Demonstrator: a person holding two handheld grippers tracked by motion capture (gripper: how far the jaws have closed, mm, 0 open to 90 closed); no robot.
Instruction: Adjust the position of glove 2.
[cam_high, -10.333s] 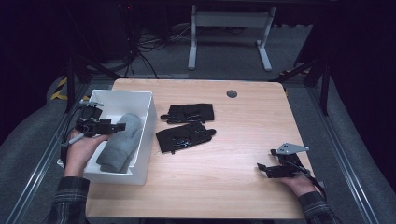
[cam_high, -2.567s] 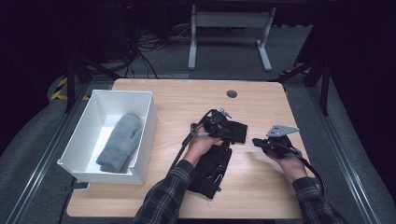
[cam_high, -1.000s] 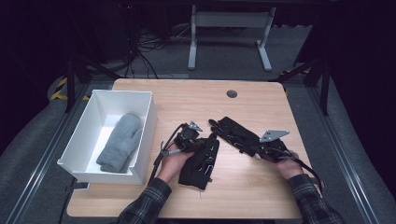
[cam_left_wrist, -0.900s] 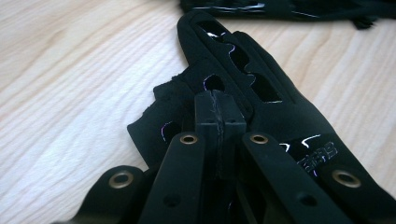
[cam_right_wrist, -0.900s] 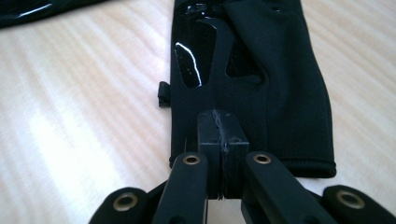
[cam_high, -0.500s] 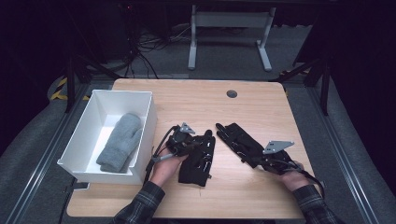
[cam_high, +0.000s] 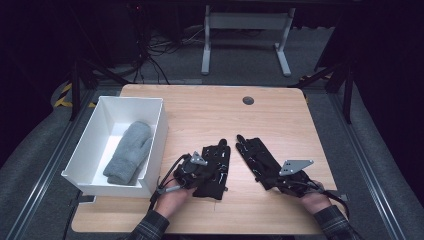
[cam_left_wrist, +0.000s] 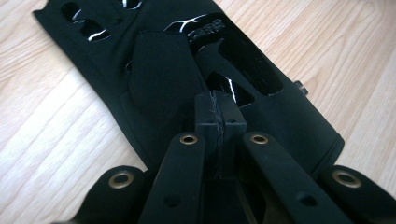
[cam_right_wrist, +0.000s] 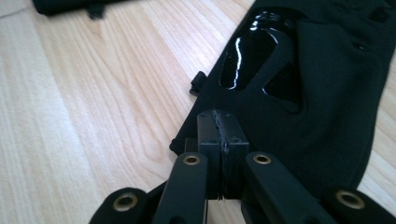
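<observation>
Two black gloves lie side by side on the wooden table, fingers pointing away from the person. My left gripper is shut on the cuff end of the left glove; its closed jaws sit over the black fabric. To the right, my other gripper is shut on the cuff end of the right glove. In the right gripper view the jaws are pressed together at the edge of that glove.
A white bin stands at the table's left edge and holds a grey mitten. A round cable hole is near the far edge. Metal desk legs and cables are on the floor beyond.
Both hands have drawn back toward the near edge, pulling the two gloves along the table with them. The gloves now lie nearer the person, a little apart.
</observation>
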